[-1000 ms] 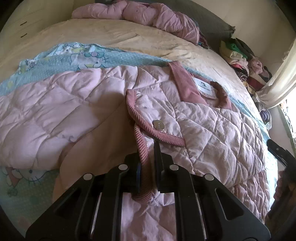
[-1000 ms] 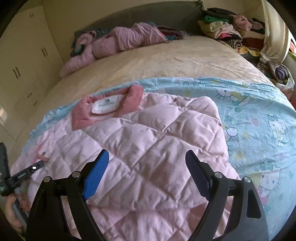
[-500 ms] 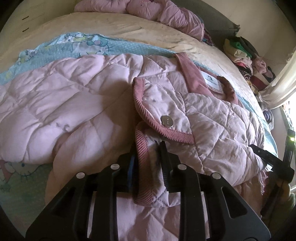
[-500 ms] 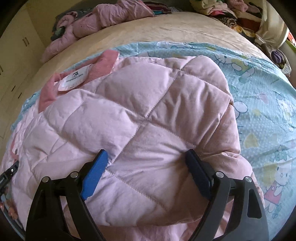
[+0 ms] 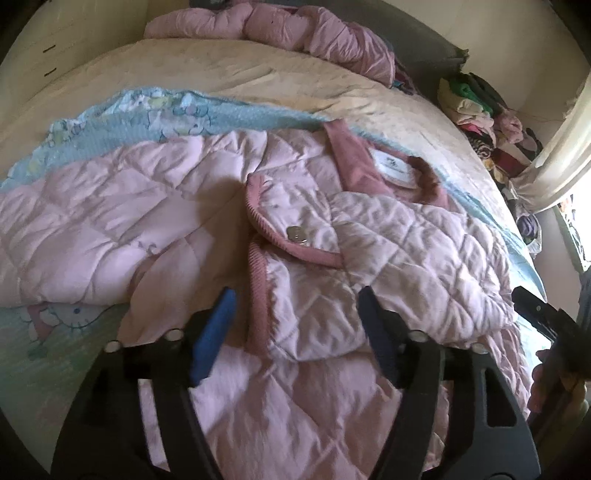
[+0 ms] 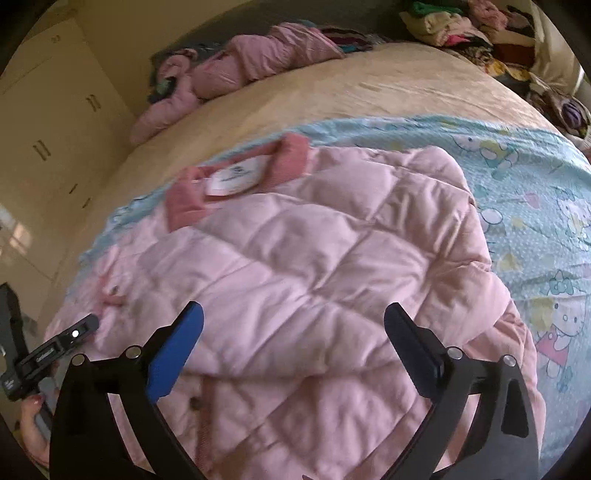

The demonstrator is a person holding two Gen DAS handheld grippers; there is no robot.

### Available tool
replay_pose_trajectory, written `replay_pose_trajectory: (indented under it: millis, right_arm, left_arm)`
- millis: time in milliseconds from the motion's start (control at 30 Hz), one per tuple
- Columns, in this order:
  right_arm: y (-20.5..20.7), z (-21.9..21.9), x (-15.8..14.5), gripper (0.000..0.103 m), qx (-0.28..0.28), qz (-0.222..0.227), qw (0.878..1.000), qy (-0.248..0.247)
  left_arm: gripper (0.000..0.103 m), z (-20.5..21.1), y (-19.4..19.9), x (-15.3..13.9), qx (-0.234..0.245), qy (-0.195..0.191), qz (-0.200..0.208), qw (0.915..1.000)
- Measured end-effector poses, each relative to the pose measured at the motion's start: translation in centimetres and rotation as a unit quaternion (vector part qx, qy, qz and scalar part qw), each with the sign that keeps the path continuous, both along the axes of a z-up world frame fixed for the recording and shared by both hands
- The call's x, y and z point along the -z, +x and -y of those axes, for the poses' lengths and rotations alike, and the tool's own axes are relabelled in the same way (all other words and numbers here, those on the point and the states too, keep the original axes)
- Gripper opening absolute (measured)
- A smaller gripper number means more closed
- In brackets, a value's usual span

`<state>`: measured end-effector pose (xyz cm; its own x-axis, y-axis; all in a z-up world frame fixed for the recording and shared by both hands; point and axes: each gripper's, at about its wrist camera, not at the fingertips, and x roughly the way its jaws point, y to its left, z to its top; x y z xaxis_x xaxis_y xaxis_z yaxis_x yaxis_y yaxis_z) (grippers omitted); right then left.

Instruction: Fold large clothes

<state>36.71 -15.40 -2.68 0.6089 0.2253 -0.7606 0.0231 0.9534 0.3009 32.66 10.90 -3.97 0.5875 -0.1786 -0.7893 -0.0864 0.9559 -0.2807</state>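
A large pink quilted jacket (image 5: 155, 221) lies spread on the bed, with a darker pink collar and white label (image 5: 393, 170). A ribbed-edged front flap with a metal snap (image 5: 297, 233) lies folded over the middle. My left gripper (image 5: 295, 306) is open and empty just above the flap's ribbed edge. In the right wrist view the jacket (image 6: 314, 258) fills the middle, collar (image 6: 236, 177) at the far side. My right gripper (image 6: 293, 325) is open and empty over the jacket's near part. Each gripper shows at the edge of the other's view.
A light blue cartoon-print sheet (image 6: 535, 192) lies under the jacket on a beige bed cover (image 5: 221, 74). A bundled pink garment (image 5: 303, 33) lies at the headboard. A pile of clothes (image 5: 484, 110) stands at the far right. Cupboards (image 6: 48, 122) line the left wall.
My left gripper opened and let go of the ribbed flap edge, which now lies on the jacket. My right gripper, open throughout, drew back from the quilted fabric.
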Motion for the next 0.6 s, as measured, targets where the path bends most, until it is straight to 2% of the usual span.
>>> replay_pose_trajectory:
  millis: [67, 133, 167, 333, 600]
  right_arm:
    - [-0.9, -0.7, -0.9, 0.099, -0.007, 0.008, 1.0, 0.004]
    - [-1.7, -1.1, -1.5, 0.099, -0.009, 0.012, 1.0, 0.014]
    - [-1.9, -1.3, -1.8, 0.099, -0.01, 0.013, 1.0, 0.018]
    - [-3.4, -2.2, -3.4, 0.099, -0.012, 0.03, 0.999, 0.012]
    - [-5.4, -4.1, -6.2, 0.099, -0.026, 0.055, 0.998, 0.02]
  left_arm:
    - [0.076, 0.1, -0.6, -0.7, 0.0, -0.002, 0.004, 1.0]
    - [0.09, 0.0, -1.1, -1.2, -0.002, -0.007, 0.006, 1.0]
    - [0.093, -0.2, -1.4, -1.5, -0.005, -0.012, 0.008, 0.9999]
    - [0.093, -0.7, -2.7, -2.8, -0.011, -0.021, 0.017, 0.9996]
    - [0.093, -1.6, -5.1, -4.2, -0.006, -0.012, 0.034, 0.9993]
